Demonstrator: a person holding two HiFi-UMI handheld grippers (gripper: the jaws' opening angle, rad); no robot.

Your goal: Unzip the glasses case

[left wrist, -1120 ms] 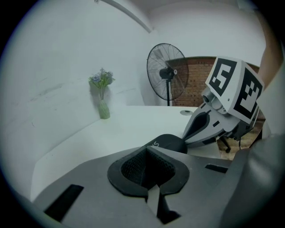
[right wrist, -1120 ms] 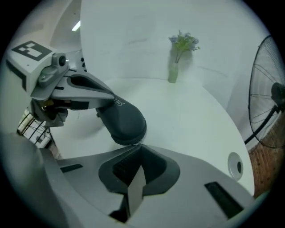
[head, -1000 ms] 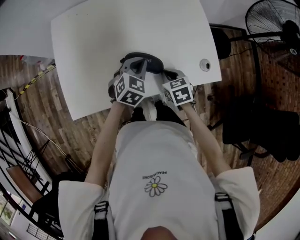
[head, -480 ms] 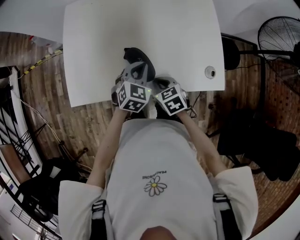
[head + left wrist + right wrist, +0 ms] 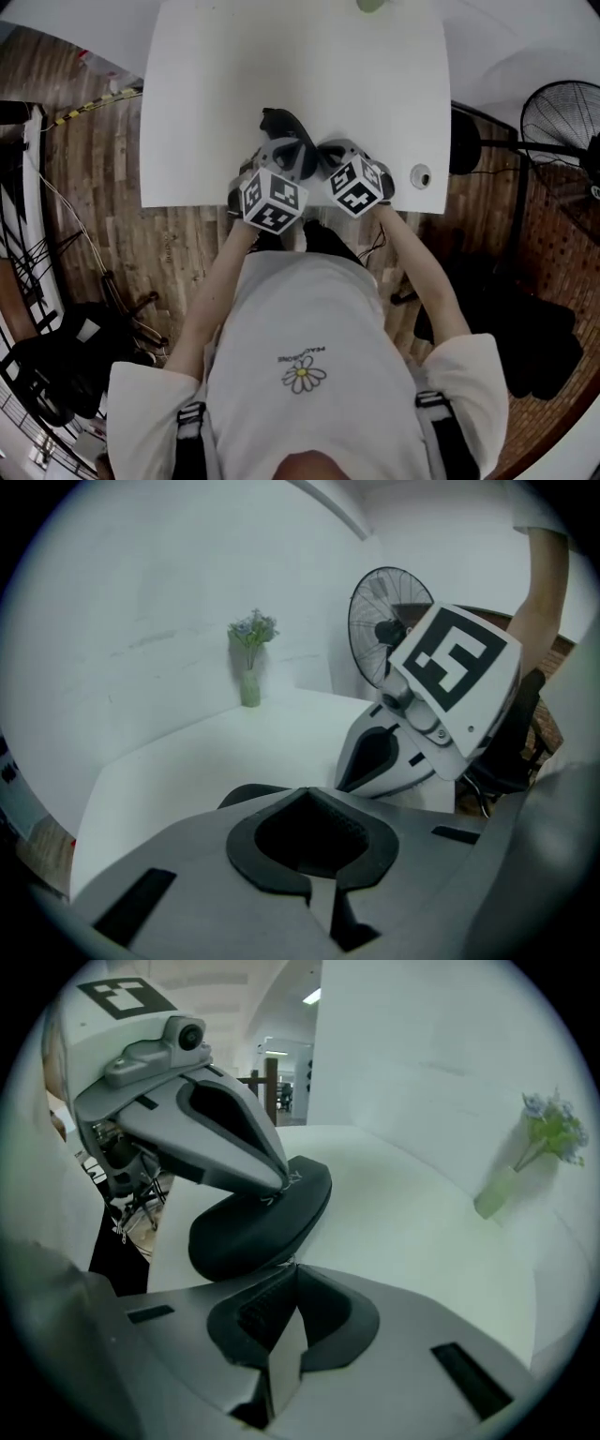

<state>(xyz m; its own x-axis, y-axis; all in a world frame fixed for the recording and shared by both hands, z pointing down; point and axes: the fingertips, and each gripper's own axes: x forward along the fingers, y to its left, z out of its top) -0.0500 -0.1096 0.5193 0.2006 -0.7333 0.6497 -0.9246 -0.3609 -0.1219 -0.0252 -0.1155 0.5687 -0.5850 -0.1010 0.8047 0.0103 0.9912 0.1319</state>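
The black glasses case (image 5: 277, 123) lies near the front edge of the white table (image 5: 206, 103), its long side pointing away from me. My left gripper (image 5: 287, 150) is shut, and its tips pinch the case's upper side (image 5: 246, 1227), as the right gripper view shows at the left gripper (image 5: 281, 1183). My right gripper (image 5: 328, 152) is shut at the case's near rim, where a thin zipper pull sits at its tips (image 5: 292, 1265). In the left gripper view the case (image 5: 246, 795) bulges just behind my shut left gripper (image 5: 307, 789), with the right gripper (image 5: 342, 782) close beside it.
A small vase of flowers (image 5: 511, 1180) stands at the table's far side. A round cable hole (image 5: 420, 175) sits at the table's front right corner. A standing fan (image 5: 562, 122) and a black chair (image 5: 525, 328) are on the wooden floor to the right.
The case has swung from lying crosswise to pointing away from me. Both grippers stayed on it; the right one rolled and shifted right along the case's near rim.
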